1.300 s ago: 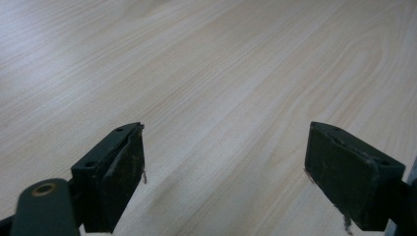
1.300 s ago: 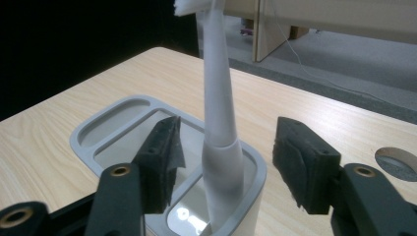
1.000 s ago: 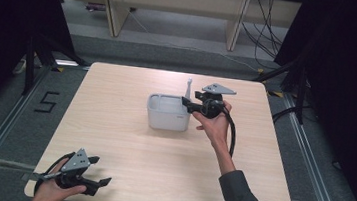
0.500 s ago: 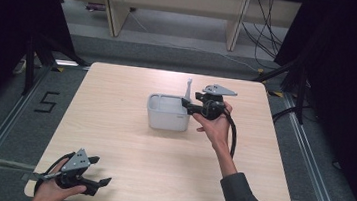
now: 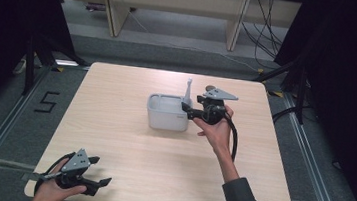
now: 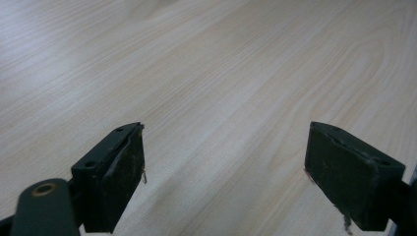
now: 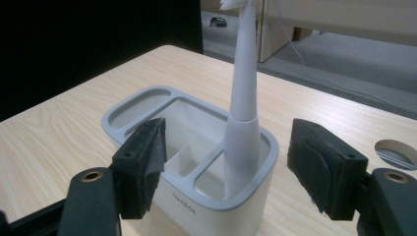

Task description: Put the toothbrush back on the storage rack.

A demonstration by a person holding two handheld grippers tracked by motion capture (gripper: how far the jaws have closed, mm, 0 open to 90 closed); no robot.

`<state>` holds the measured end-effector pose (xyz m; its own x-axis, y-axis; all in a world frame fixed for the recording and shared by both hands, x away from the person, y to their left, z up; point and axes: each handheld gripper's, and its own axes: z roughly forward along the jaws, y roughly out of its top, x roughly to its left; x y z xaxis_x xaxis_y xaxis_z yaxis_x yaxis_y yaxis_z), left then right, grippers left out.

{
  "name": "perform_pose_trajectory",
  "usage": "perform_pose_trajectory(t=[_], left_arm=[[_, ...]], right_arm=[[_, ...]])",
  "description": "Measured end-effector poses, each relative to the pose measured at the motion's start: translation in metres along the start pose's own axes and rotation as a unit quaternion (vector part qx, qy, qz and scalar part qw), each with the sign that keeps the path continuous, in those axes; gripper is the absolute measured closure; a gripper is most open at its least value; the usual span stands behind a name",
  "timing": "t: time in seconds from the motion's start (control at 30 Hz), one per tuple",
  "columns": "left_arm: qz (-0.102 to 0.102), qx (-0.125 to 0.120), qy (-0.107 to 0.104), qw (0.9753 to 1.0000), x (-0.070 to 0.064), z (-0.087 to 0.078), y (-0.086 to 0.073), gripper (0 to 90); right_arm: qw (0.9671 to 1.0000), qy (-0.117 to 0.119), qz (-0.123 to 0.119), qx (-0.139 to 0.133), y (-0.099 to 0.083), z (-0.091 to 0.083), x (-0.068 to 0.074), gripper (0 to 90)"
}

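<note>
A white and grey holder [image 5: 166, 122] with several compartments stands near the middle of the table. A white toothbrush [image 5: 188, 92] stands upright in its right end compartment. My right gripper [image 5: 188, 112] is open at the holder's right end, just short of it. In the right gripper view the toothbrush [image 7: 243, 88] rises between the two spread jaws of the right gripper [image 7: 231, 162], beyond them and untouched, and the holder's rim [image 7: 147, 101] lies ahead. My left gripper [image 5: 101, 171] rests open at the table's front left corner; the left gripper [image 6: 226, 172] has only bare wood between its jaws.
The light wooden table [image 5: 112, 134] has bare room left of and in front of the holder. A round cable hole [image 7: 396, 150] sits in the tabletop behind the right gripper. Shelf legs and cables stand on the floor beyond the far edge.
My right gripper has drifted slightly back toward the person while staying open. The toothbrush and holder have not moved. The left gripper has stayed put.
</note>
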<state>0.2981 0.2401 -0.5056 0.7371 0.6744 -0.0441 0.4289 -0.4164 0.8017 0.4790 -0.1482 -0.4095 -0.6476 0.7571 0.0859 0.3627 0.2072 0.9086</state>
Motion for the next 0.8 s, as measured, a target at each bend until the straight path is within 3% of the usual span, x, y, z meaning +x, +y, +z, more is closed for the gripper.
perform_pose_trajectory(t=[0.27, 0.33, 0.4, 0.53, 0.57, 0.67, 0.73, 0.77, 0.8], left_arm=[[0.004, -0.001, -0.003, 1.0000, 0.000, 0.000, 0.000, 14.9], [0.000, 0.001, -0.003, 1.0000, 0.000, 0.000, 0.000, 15.0], [0.004, 0.001, -0.001, 1.0000, 0.001, -0.001, 0.001, 15.0], [-0.002, -0.008, -0.003, 1.0000, 0.000, 0.000, 0.000, 14.9], [-0.002, -0.008, -0.003, 1.0000, 0.000, 0.000, 0.000, 15.0], [-0.002, -0.004, -0.002, 1.0000, 0.000, -0.001, 0.001, 14.9], [-0.001, -0.007, -0.003, 1.0000, -0.001, 0.000, 0.000, 14.9], [-0.001, -0.007, -0.003, 1.0000, -0.001, 0.000, 0.000, 15.0], [0.000, -0.010, -0.002, 1.0000, -0.001, 0.000, 0.000, 14.9]], right_arm=[[1.0000, 0.001, -0.003, 0.008, -0.005, -0.002, 0.004, 28.1], [0.9998, -0.002, 0.007, 0.020, -0.006, -0.003, 0.006, 27.7], [0.9998, -0.005, -0.006, 0.017, -0.008, -0.004, 0.004, 27.5], [0.9998, -0.001, 0.000, 0.017, -0.012, -0.007, 0.005, 27.0], [0.9997, -0.007, -0.011, 0.021, -0.013, -0.008, 0.005, 27.0], [0.9997, -0.003, -0.002, 0.024, -0.016, -0.009, 0.007, 26.8], [0.9995, -0.008, -0.015, 0.028, -0.018, -0.011, 0.006, 26.5], [0.9996, -0.002, 0.001, 0.028, -0.020, -0.011, 0.008, 26.3], [0.9995, 0.004, -0.013, 0.027, -0.020, -0.011, 0.006, 26.0]])
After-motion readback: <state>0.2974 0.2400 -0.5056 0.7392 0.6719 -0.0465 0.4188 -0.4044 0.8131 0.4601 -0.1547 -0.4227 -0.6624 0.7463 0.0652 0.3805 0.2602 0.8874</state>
